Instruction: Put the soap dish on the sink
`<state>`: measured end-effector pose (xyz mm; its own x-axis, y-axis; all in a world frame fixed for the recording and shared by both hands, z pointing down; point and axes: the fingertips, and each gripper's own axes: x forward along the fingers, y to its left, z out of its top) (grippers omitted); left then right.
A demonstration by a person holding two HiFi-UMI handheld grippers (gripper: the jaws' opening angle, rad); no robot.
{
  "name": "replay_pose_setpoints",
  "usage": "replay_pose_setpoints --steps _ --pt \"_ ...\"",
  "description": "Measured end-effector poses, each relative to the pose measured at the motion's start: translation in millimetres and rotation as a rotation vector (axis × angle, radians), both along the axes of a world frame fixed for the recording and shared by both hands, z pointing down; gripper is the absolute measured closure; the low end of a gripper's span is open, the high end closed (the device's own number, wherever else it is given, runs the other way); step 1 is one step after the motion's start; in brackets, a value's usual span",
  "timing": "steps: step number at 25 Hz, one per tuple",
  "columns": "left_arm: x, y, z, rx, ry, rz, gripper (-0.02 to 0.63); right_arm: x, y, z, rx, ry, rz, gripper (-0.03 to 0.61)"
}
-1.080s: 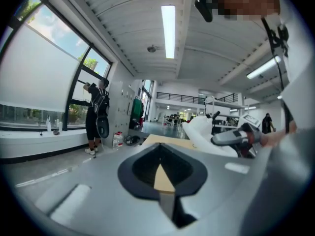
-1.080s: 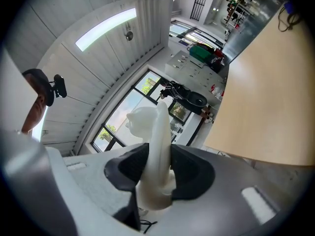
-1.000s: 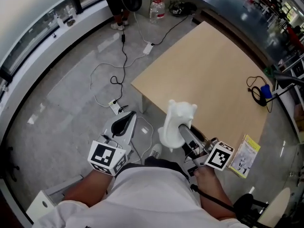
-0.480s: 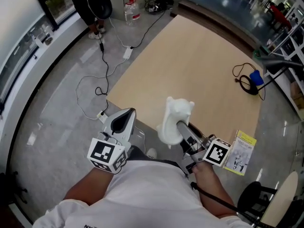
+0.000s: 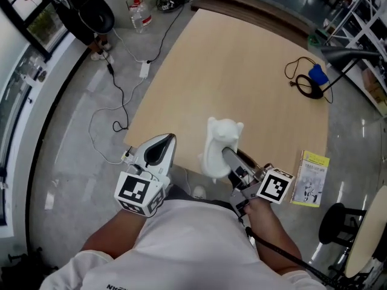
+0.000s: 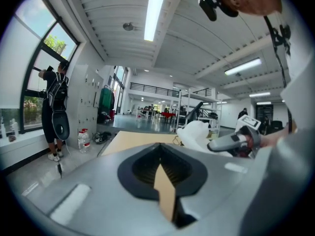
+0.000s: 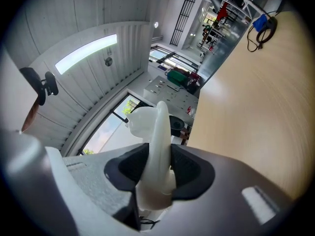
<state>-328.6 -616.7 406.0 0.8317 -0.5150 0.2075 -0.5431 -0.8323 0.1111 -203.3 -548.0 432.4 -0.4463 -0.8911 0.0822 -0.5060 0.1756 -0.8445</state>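
The white, animal-shaped soap dish (image 5: 219,145) stands on edge between the jaws of my right gripper (image 5: 227,157), which is shut on its lower rim. It is held over the near edge of the tan table (image 5: 242,71). The right gripper view shows the dish (image 7: 156,127) clamped upright in that gripper (image 7: 158,167). My left gripper (image 5: 159,150) hovers by the table's near left corner, jaws together and empty. In the left gripper view the dish (image 6: 196,133) appears to the right, beyond the left gripper (image 6: 162,177). No sink is in view.
A yellow booklet (image 5: 310,178) lies at the table's right corner, and a black cable with a blue part (image 5: 308,80) lies further back. Cables (image 5: 115,101) and a water bottle (image 5: 138,14) are on the floor at left, near a person at the window (image 5: 91,11). A stool (image 5: 338,222) stands at right.
Both grippers have moved forward from in front of the table to its near edge. The soap dish has stayed in the right gripper.
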Motion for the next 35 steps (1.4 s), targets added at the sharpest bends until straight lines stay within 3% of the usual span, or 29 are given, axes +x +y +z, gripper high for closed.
replay_pose_setpoints --steps 6,10,13,23,35 --pt "9 -26 6 -0.037 -0.019 0.093 0.607 -2 -26 36 -0.111 -0.063 0.071 0.439" --pt "9 -37 11 -0.058 -0.022 0.16 0.607 -4 -41 67 -0.19 -0.052 0.112 0.44" --pt "5 -47 22 -0.094 -0.032 0.18 0.607 -4 -51 96 -0.263 -0.039 0.144 0.44" --pt "-3 -52 57 -0.205 -0.09 0.27 0.607 -18 -63 184 -0.461 -0.149 0.22 0.439" --pt "-12 -68 64 -0.227 -0.106 0.263 0.607 -15 -71 212 -0.519 -0.155 0.206 0.436"
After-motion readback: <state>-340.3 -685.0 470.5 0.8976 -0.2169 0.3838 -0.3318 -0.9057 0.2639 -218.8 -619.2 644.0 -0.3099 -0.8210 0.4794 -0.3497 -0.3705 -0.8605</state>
